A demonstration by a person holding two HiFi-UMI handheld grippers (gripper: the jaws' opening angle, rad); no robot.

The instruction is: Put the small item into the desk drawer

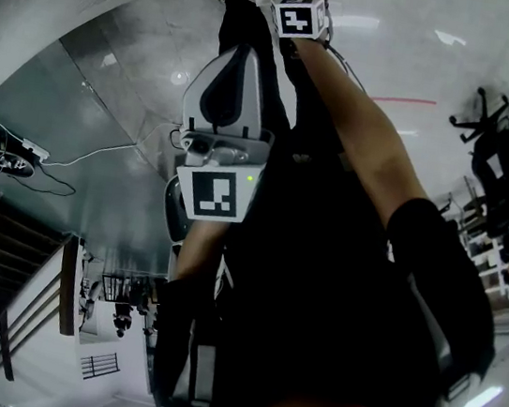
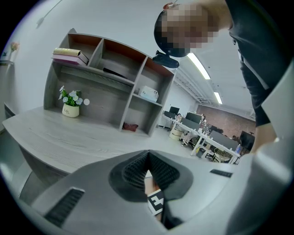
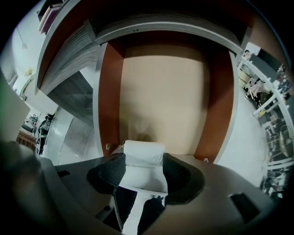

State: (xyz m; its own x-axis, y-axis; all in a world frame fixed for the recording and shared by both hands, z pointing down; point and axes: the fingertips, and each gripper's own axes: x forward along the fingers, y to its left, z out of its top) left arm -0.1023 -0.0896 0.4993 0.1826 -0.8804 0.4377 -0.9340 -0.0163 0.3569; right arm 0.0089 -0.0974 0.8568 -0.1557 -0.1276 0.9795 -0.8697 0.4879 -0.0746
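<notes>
Open drawer (image 3: 161, 92), right gripper (image 3: 144, 169) clamping white roll (image 3: 144, 153)

Head view: steeply down over both arms (image 1: 360, 128).
Left gripper view: across counter (image 2: 69, 142) to far shelves (image 2: 110, 87).
Right gripper view: close, into drawer (image 3: 161, 101).

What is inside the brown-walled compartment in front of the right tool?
Only a bare tan panel shows inside. The white roll, held in the right tool, covers its near edge.

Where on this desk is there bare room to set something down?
The desktop is bare from the flower pot forward to its front edge. Most hutch cubbies are taken: books upper left, a box at right, a red item below it.
</notes>
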